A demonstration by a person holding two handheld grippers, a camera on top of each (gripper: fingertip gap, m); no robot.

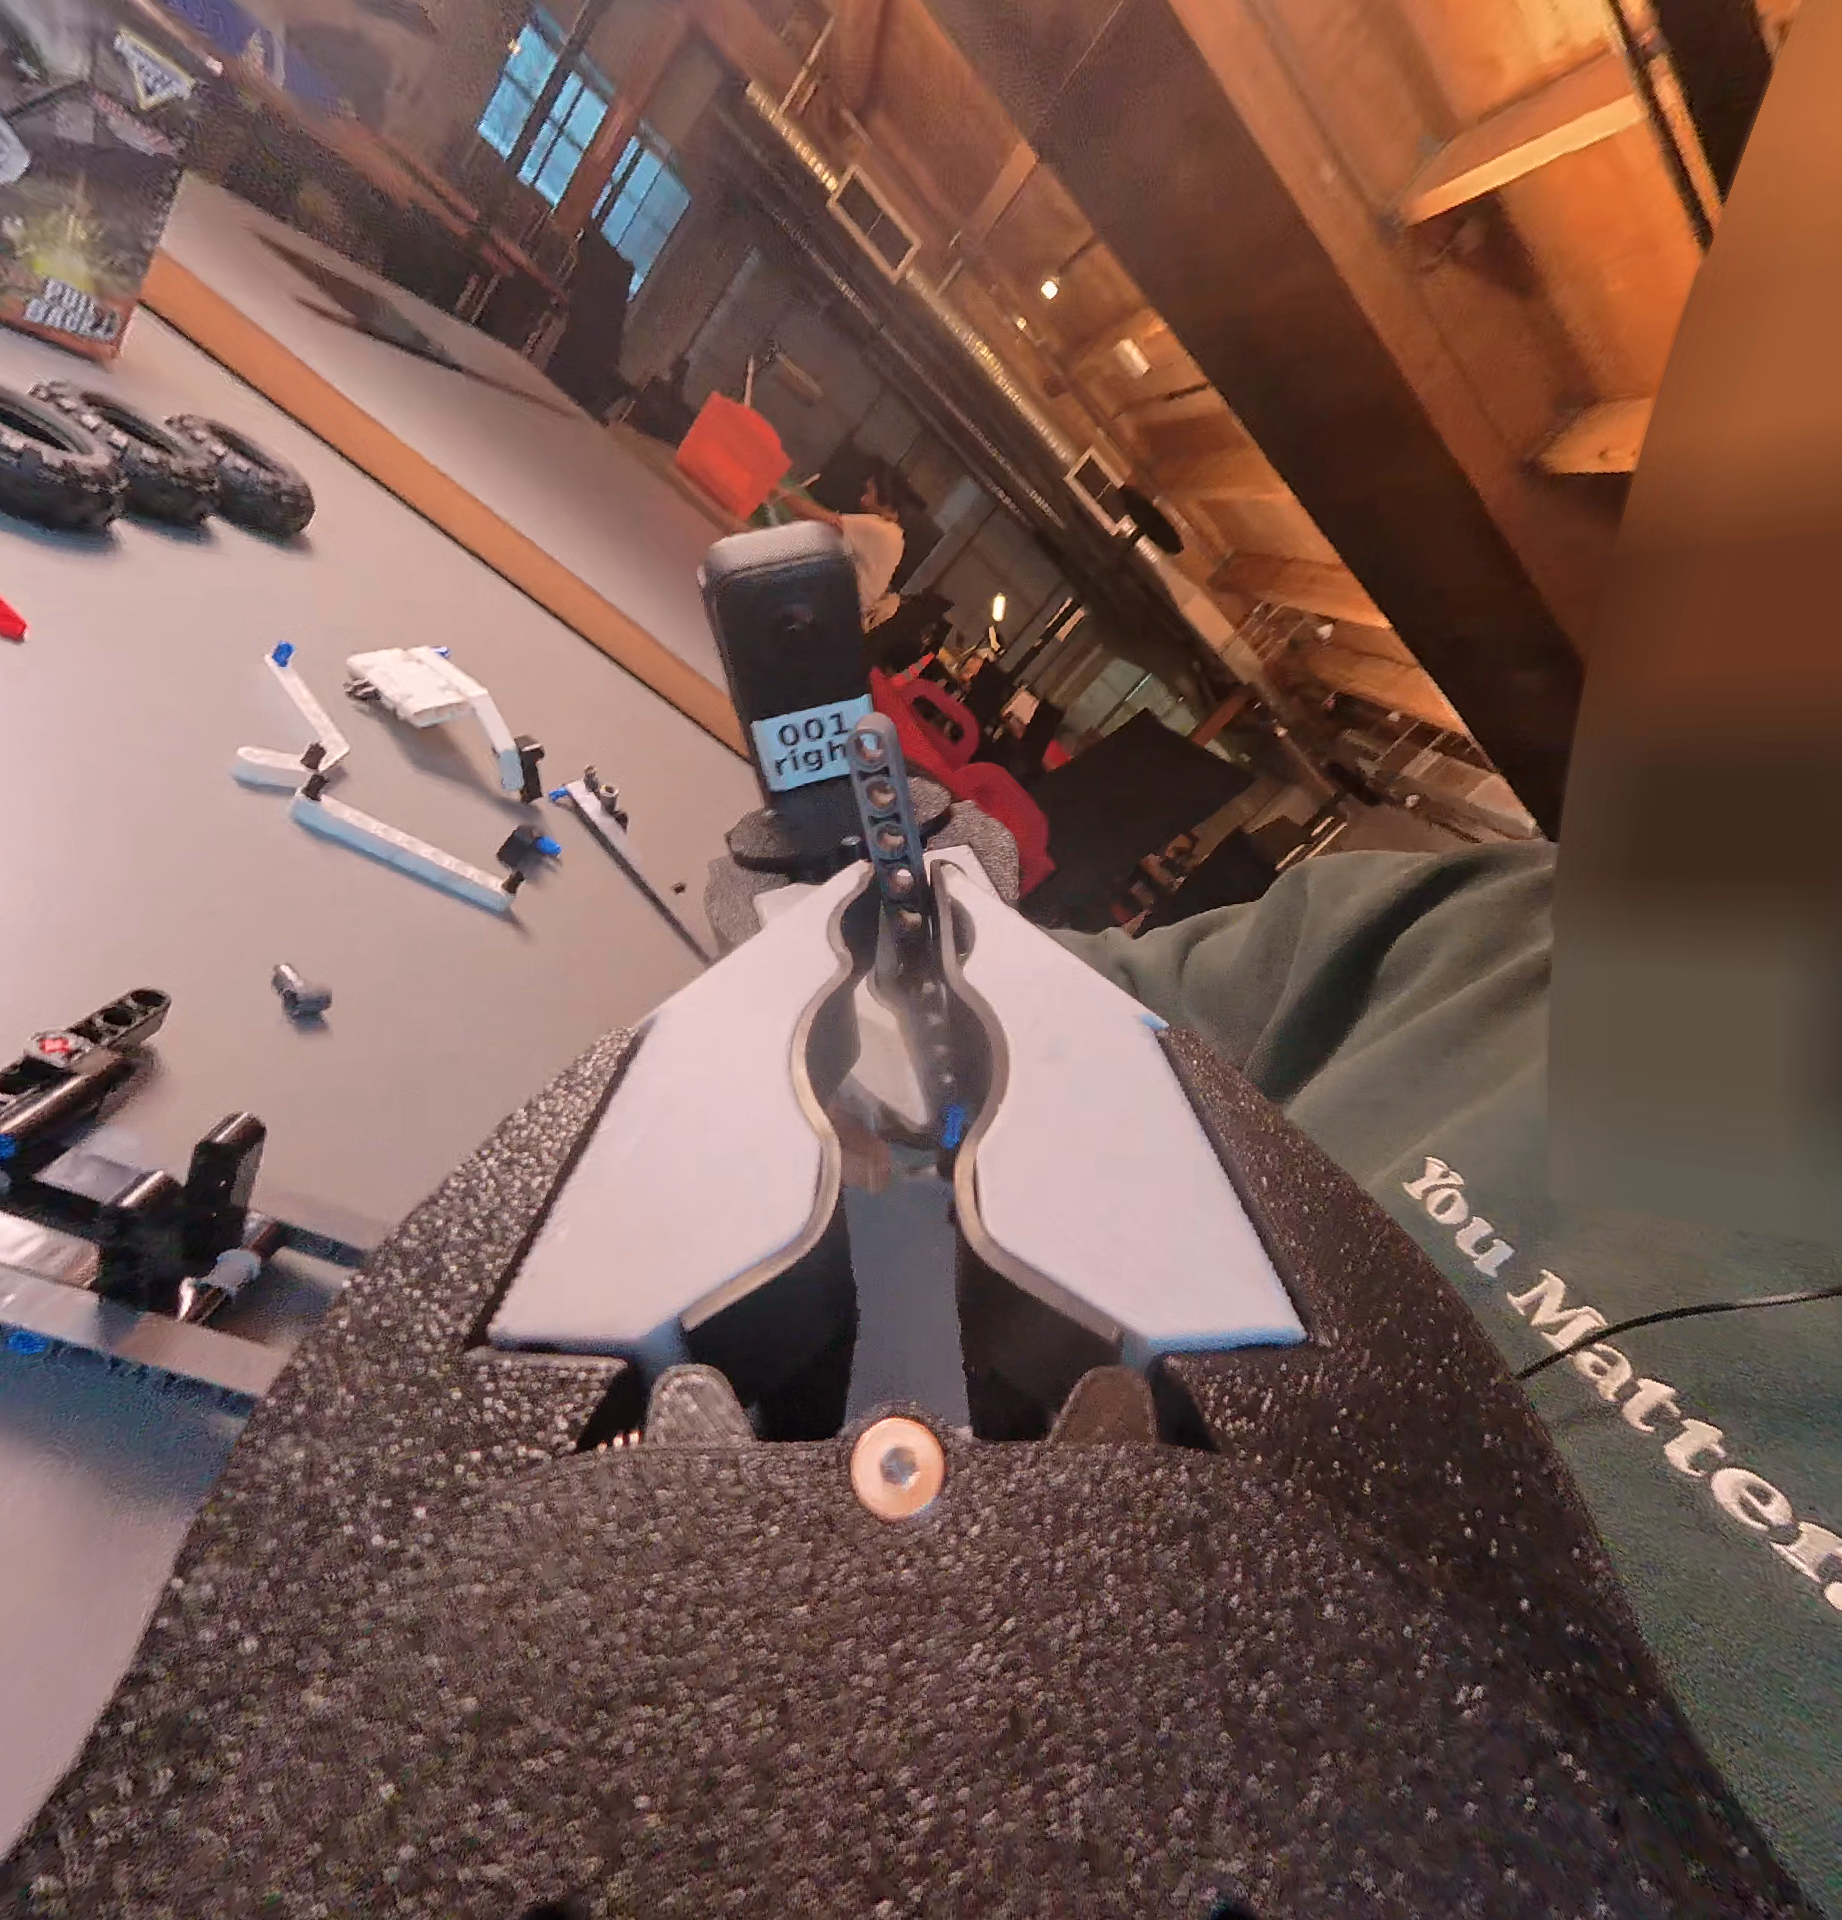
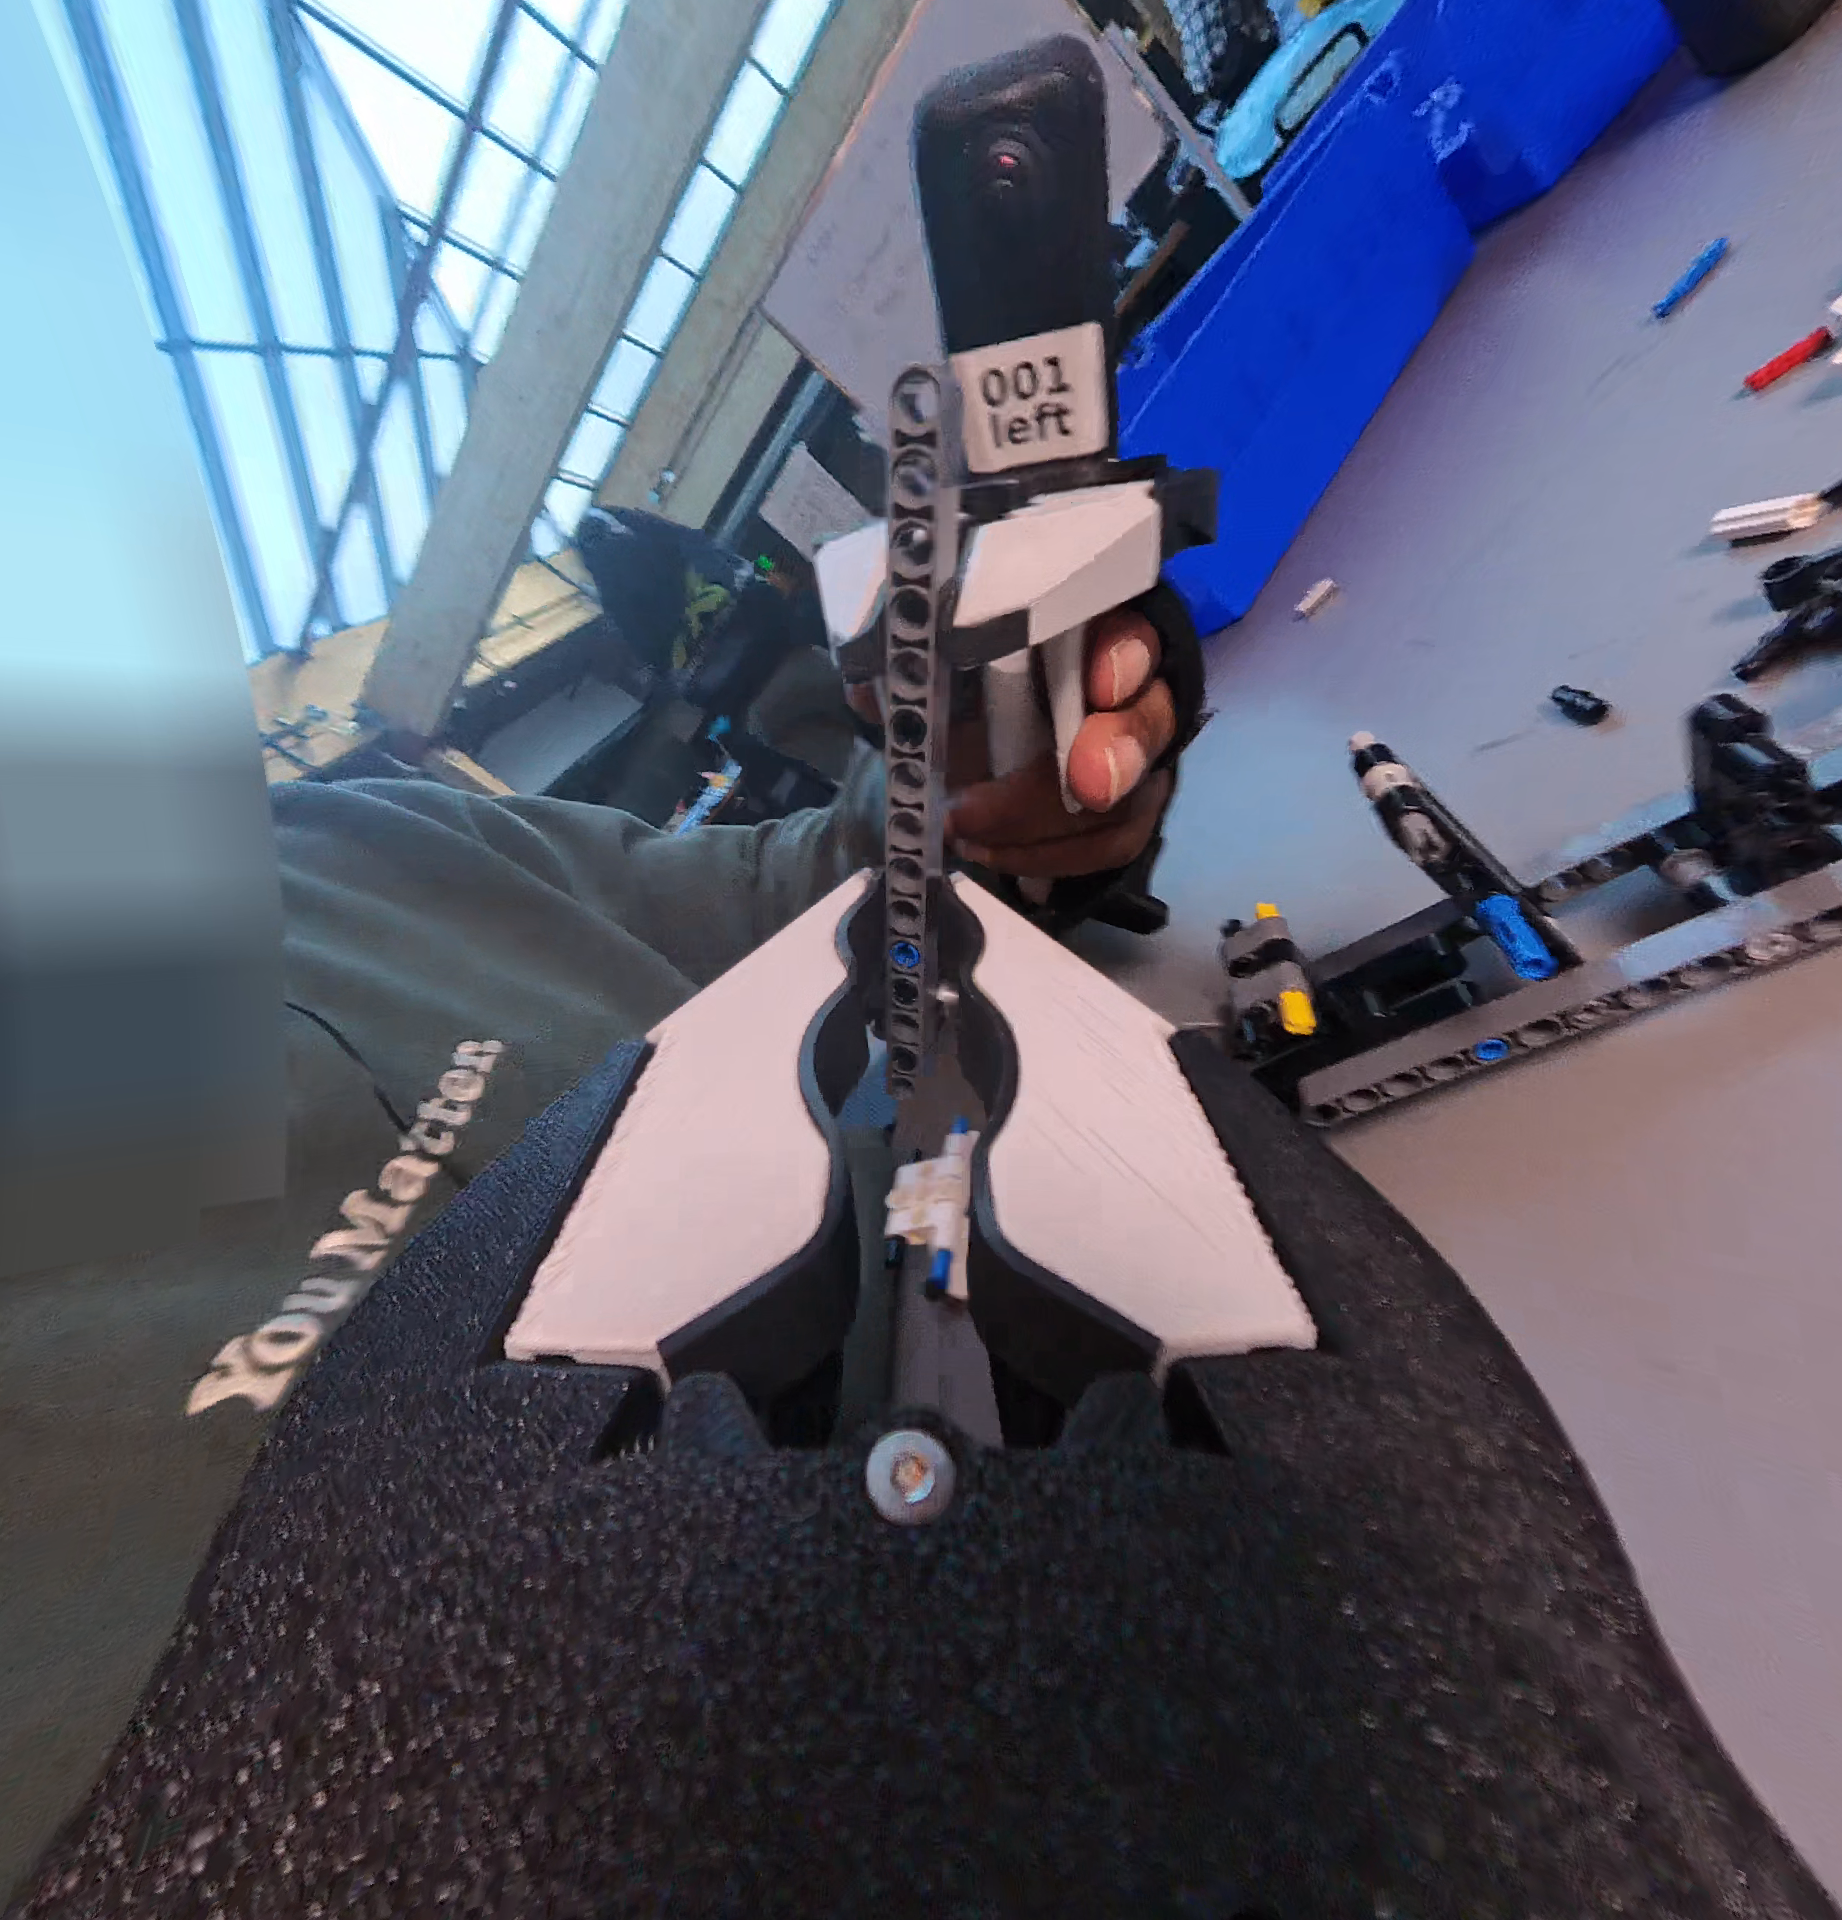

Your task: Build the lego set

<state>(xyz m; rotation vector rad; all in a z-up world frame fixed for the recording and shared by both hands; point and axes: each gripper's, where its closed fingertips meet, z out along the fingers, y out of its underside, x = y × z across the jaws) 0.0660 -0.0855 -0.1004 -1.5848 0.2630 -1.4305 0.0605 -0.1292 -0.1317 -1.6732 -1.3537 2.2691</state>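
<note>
A long dark grey beam with a row of holes [image 1: 889, 831] is held up in the air between my two grippers, which face each other. My left gripper [image 1: 901, 883] is shut on one part of the beam. My right gripper [image 2: 912, 894] is shut on the same beam [image 2: 909, 686], which carries a blue pin [image 2: 903, 953] just above my fingertips. In the right wrist view the left gripper [image 2: 917, 582] clamps the beam higher up, with a hand on its handle. In the left wrist view the right gripper's fingers are hidden; only its camera [image 1: 782, 644] shows.
On the grey table lie three black tyres [image 1: 127, 468], the set's box [image 1: 55, 156], white beams with blue pins [image 1: 377, 769] and a black and grey chassis [image 2: 1519, 956]. A blue bin [image 2: 1364, 260] stands at the back. A green sweatshirt [image 1: 1468, 1143] is close by. My right fingertips sit around 5 centimeters from my left ones.
</note>
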